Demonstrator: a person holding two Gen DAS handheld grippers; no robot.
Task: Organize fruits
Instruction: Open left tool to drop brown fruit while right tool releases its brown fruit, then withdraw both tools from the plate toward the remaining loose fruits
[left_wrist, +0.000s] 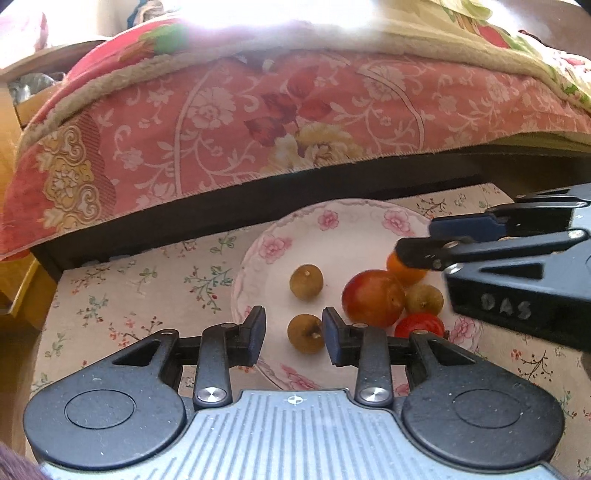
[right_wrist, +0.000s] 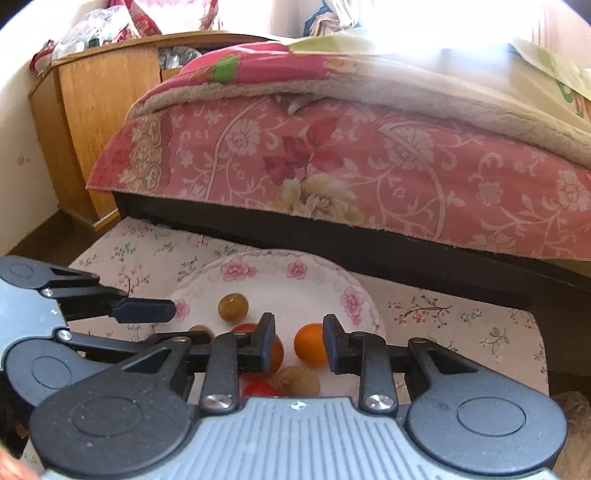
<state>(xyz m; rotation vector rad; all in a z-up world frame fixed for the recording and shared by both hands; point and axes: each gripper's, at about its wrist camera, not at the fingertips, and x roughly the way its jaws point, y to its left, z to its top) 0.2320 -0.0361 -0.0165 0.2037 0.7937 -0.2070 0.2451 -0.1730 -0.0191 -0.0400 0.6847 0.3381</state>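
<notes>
All fruits sit on plate (left_wrist: 258, 254); both grippers wide, holding nothing: left gripper (left_wrist: 293, 334) brackets longan (left_wrist: 306, 333), right gripper (right_wrist: 299, 341) near orange (right_wrist: 311, 344). Sorting prob. unfinished.

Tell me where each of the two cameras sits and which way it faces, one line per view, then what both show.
Left wrist: sits on the left gripper, facing forward over the floral plate toward the bed; its own open jaws straddle a brown fruit, and the right gripper enters from the right.
Right wrist: sits on the right gripper, facing the same way; its open jaws frame the orange fruit, and the left gripper enters from the left.
Shared: plate, fruits, floral tablecloth, pink bedspread.
</notes>
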